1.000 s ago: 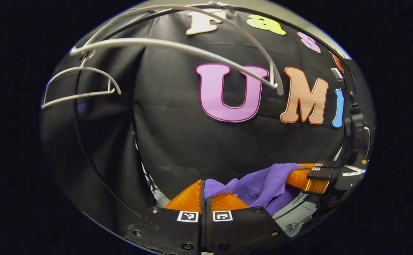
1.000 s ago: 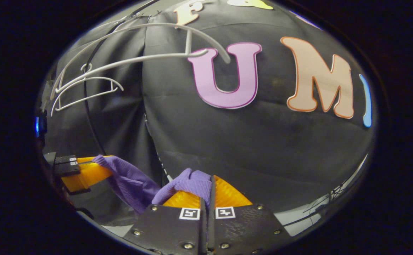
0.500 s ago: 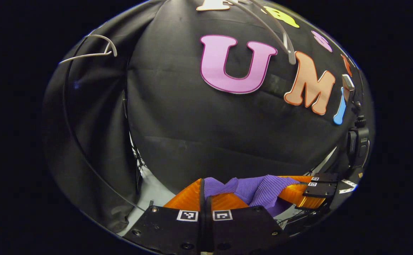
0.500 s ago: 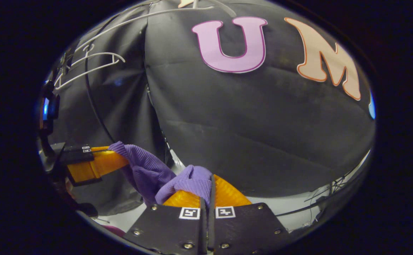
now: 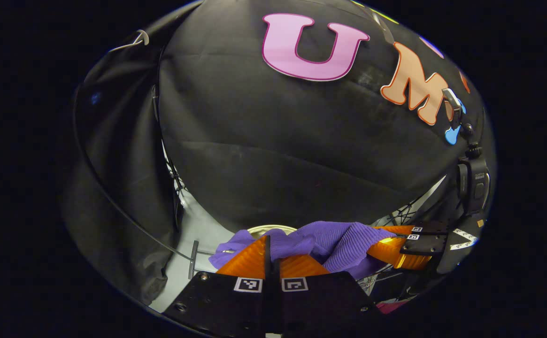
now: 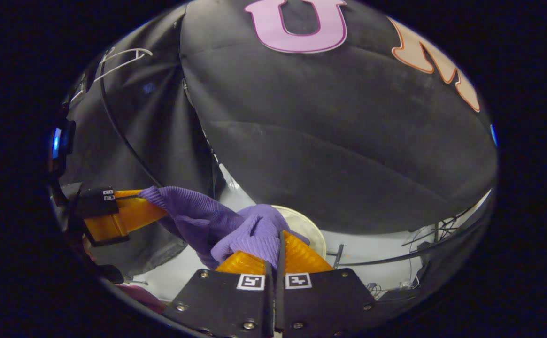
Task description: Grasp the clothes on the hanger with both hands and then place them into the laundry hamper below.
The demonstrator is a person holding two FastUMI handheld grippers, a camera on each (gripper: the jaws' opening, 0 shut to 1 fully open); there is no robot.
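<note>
Here, left gripper and right gripper each clamped on purple garment, no legible labels

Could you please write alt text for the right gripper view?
The right gripper is shut on a purple garment, whose other end the left gripper grips farther off. Below lies a pale round hamper rim; an empty white hanger hangs high up.

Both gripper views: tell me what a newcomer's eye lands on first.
The purple cloth, bright against the black wall, is stretched between the two orange tongs. The right tongs pinch one bunched end at the bottom of the right gripper view, and the left tongs pinch the other end in the left gripper view. Behind the cloth, a pale round rim sits on the grey floor.
</note>
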